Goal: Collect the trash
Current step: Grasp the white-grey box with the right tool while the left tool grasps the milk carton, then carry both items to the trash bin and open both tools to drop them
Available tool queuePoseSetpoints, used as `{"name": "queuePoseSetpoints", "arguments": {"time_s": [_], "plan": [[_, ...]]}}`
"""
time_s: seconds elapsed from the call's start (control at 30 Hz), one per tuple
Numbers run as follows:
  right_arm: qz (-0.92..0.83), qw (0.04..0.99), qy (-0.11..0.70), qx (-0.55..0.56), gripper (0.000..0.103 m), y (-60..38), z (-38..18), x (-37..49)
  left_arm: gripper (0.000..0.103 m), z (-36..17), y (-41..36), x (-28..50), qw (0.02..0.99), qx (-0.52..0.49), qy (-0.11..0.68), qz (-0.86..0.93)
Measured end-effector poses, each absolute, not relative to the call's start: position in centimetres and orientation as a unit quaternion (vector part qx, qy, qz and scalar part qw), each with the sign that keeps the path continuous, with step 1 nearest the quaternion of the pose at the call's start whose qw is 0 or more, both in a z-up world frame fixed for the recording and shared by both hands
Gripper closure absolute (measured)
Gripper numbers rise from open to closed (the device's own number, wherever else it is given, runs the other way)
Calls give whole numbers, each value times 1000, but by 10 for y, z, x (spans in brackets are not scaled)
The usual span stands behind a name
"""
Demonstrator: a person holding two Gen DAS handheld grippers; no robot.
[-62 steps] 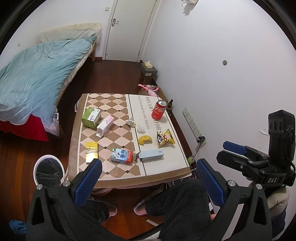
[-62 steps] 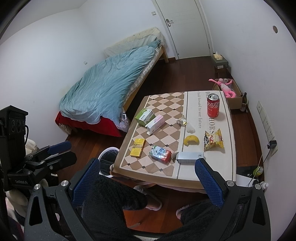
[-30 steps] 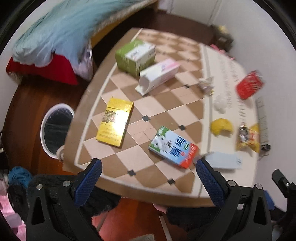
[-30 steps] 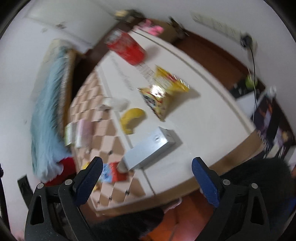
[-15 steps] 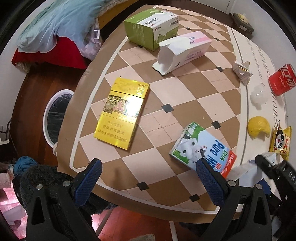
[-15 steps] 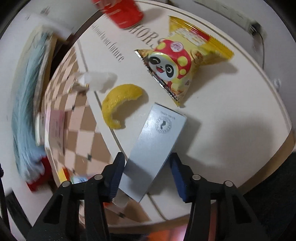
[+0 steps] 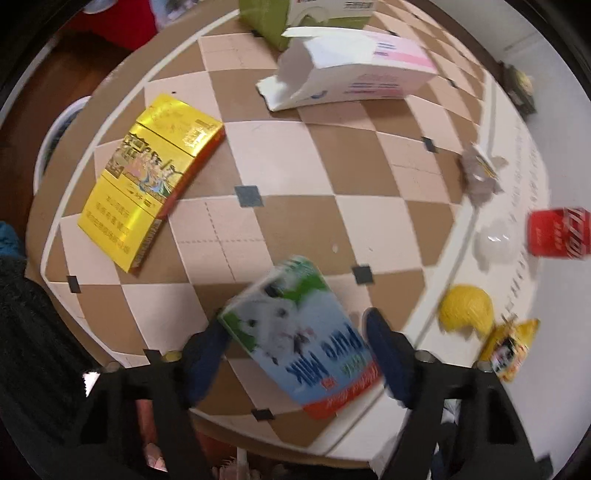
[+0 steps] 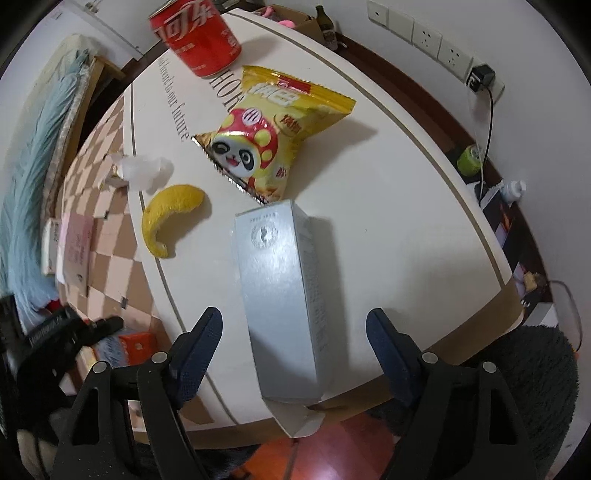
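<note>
A blue, green and white milk carton lies near the front edge of the checkered table. My left gripper has its jaws against both sides of it, blurred by motion. A tall grey box lies flat on the table's white half, its near end poking over the edge. My right gripper straddles it, open, with a gap on each side. In the right wrist view, my left gripper shows at far left.
Loose on the table are a yellow flat box, an opened pink-white box, a green box, a crumpled wrapper, a tissue, a yellow peel, a panda snack bag and a red can. A round bin stands on the floor left of the table.
Both grippers dropped from high above to the table. The left jaws narrowed onto the milk carton. The right jaws stand wider than half a second ago, and the grey box now lies lengthwise between them.
</note>
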State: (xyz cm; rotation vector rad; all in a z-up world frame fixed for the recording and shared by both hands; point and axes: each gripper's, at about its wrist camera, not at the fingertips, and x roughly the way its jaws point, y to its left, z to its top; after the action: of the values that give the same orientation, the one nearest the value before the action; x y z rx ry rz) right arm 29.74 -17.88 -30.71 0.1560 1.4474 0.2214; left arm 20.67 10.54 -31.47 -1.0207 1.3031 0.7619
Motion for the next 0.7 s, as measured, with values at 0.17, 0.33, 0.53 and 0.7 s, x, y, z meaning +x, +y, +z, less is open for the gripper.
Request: {"name": "queuePoseSetpoints", "arguments": {"time_s": [0.17,0.33,0.53,0.7], "plan": [[121,754,644,40,62,-179,-309,287,45,-306,87,215,670,-342,574,325],[176,738,651,12,63,-176,-310,265,46,-304,49,209,717,-206,622,239],[192,736,649,-4,60,-174,-311,253,44,-310,36,196,721,-164,636,219],[185,749,636,-37,60,-164,-311,251,42,-312,38,195,725,-195,617,236]]}}
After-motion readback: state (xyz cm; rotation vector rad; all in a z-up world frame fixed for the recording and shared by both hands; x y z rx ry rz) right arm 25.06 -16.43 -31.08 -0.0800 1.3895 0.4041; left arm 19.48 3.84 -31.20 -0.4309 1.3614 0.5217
